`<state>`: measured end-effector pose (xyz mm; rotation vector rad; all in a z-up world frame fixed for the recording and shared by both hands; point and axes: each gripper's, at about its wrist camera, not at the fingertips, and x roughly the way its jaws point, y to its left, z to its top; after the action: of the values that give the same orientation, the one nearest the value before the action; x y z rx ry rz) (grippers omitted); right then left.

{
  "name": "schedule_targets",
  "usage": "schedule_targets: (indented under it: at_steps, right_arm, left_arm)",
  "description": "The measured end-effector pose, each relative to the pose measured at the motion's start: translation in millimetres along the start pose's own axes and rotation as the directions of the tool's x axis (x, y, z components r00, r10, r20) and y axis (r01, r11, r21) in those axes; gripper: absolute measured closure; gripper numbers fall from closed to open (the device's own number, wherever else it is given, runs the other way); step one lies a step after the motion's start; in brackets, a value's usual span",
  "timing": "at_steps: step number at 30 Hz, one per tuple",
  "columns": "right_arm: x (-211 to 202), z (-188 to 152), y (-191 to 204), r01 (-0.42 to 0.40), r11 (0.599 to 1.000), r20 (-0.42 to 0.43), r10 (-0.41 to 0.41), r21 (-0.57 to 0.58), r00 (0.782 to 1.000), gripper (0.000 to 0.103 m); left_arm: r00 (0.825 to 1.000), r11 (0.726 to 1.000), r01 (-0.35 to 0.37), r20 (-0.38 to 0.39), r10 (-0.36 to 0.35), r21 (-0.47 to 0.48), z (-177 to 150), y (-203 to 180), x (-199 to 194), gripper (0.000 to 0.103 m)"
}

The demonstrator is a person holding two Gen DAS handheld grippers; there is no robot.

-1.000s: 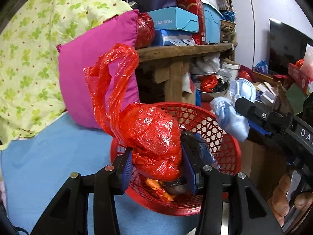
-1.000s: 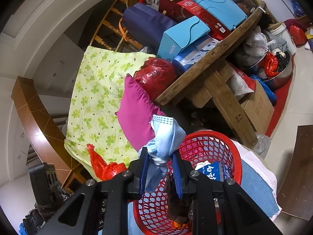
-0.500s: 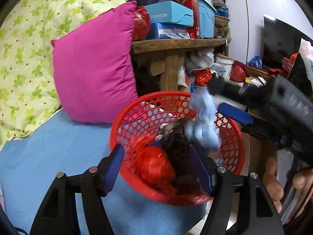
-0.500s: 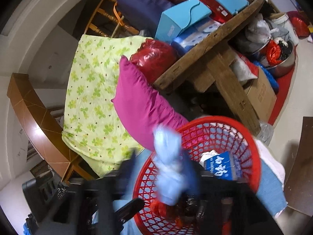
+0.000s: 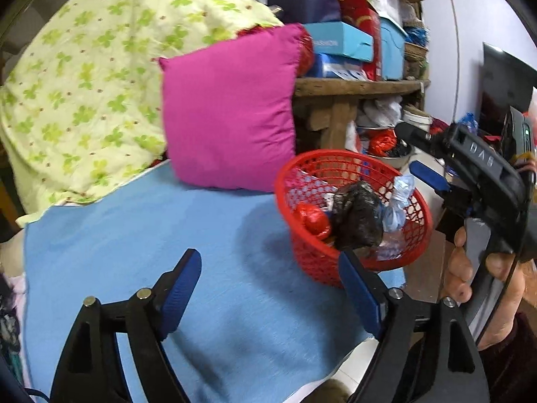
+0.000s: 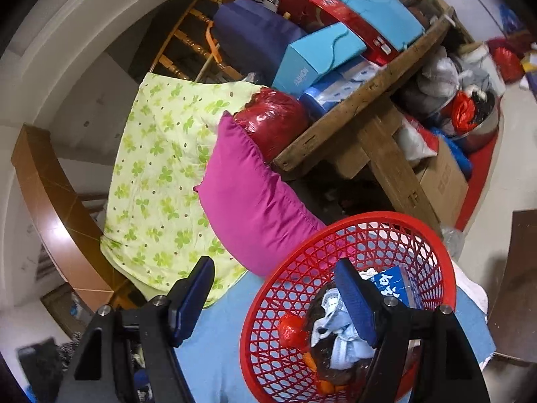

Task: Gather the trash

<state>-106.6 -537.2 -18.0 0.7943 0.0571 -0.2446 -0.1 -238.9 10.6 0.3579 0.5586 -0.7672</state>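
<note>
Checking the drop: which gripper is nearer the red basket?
Right. The right gripper hangs open at the red basket, one finger over its rim. The left gripper, also open and empty, sits back over the blue cloth beside it.

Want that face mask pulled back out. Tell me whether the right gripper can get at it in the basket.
Probably yes. The right gripper is open and empty above the red basket, and the blue face mask lies on top of the black bag, uncovered, beside one finger.
</note>
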Motion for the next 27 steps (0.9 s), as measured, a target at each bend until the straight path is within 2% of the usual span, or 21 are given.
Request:
schedule_targets:
  at_steps: [6, 11, 17, 27]
  right_arm:
    - [-24.4, -21.1, 41.9, 0.066, 0.991, 0.019, -0.064, -0.120, 0.998, 0.025]
    - [-55.4, -22.1, 70.0, 0.128, 0.966, 0.028, -0.125, -0.225, 0.992, 0.025]
    - [-99.7, -16.7, 99.8, 0.151, 0.936, 0.033, -0.148, -0.317, 0.988, 0.025]
    - [-150.1, -14.5, 141.0, 0.137, 0.904, 0.024, -0.139, -0.405, 0.990, 0.024]
  left_arm:
    - [0.995, 0.997, -0.071, 0.071, 0.069, 0.025, 0.9, 14.4, -43.4, 0.013]
    - [0.990, 0.996, -0.086, 0.113, 0.085, 0.004, 1.3, 25.5, -67.5, 0.010]
    - [0.986, 0.995, -0.091, 0.135, 0.097, -0.048, -2.3, 35.5, -92.8, 0.010]
    - [0.966, 0.984, -0.172, 0.189, 0.179, -0.051, -5.3, 31.8, -138.1, 0.008]
